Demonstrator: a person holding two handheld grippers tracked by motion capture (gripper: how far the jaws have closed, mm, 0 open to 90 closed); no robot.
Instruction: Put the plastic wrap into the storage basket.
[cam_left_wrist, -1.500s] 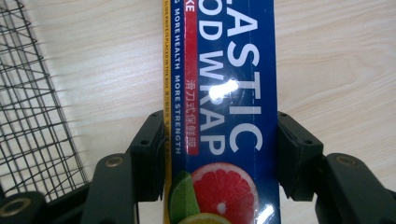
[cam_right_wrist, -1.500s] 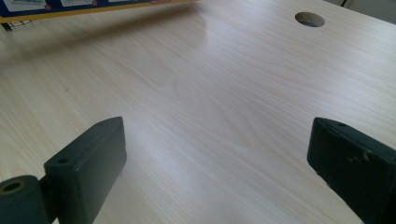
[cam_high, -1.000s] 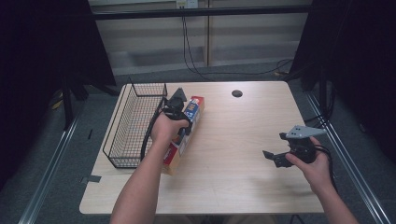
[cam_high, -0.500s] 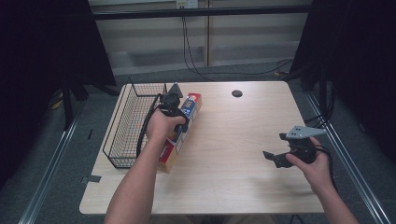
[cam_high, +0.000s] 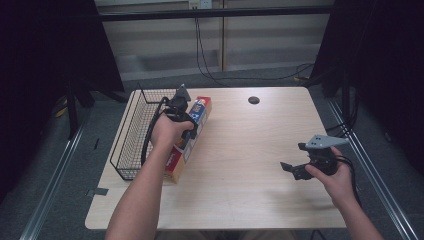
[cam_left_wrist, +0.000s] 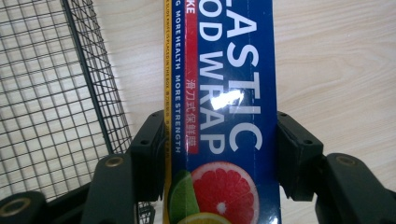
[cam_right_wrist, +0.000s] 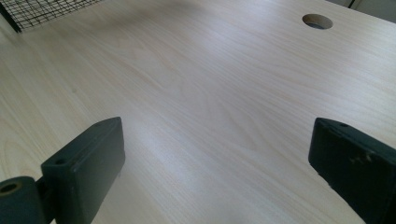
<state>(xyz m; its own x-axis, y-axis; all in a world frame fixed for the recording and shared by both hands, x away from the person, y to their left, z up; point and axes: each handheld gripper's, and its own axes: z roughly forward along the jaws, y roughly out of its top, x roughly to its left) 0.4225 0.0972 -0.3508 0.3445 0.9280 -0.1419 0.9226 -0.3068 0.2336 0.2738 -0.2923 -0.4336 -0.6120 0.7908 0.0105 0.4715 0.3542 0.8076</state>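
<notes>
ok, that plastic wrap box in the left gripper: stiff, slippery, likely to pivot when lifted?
Probably stiff: the plastic wrap box keeps straight edges between the left gripper jaws. Possibly slippery: its printed face shows a glossy glare. It may pivot or droop, since it is long and, in the high view, the grip sits toward its far end beside the wire basket.

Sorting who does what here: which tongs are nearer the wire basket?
Left. The left tongs grip the plastic wrap box right beside the wire basket; the right tongs hang open over bare table, far across from it.
</notes>
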